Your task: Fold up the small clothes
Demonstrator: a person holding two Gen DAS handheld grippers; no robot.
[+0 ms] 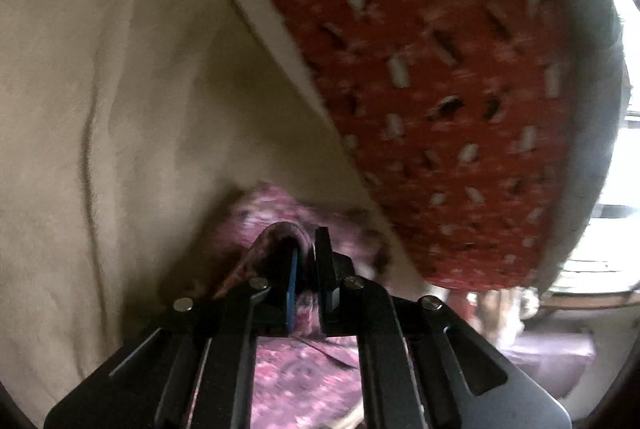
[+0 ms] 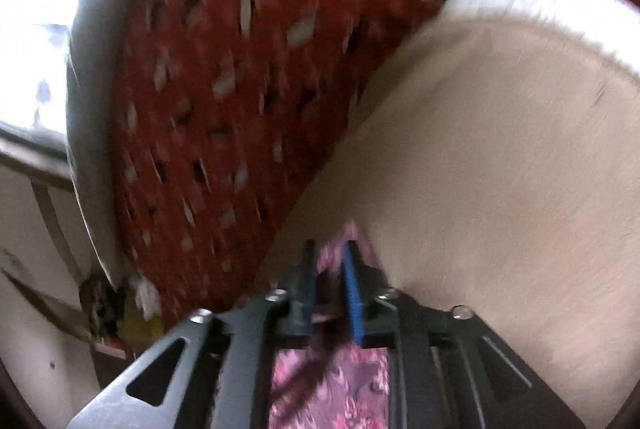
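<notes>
Right, my left gripper point(image 1: 306, 261) is pinched tight on the pink floral garment point(image 1: 296, 373); my right gripper point(image 2: 328, 269) stands part open, cloth between its fingers, grip uncertain. The garment hangs over the beige sheet point(image 1: 120, 109), beside the red rug point(image 1: 440, 89). I'd lay the fold flat before letting go left.

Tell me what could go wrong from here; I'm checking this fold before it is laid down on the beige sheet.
1. The right hand-held gripper has its jaws parted around the pink floral cloth, so that side may slip out and sag.
2. The left hand-held gripper pinches only a bunched edge, which could fold crooked.
3. Both views are blurred, so placement on the beige sheet may be off.
</notes>
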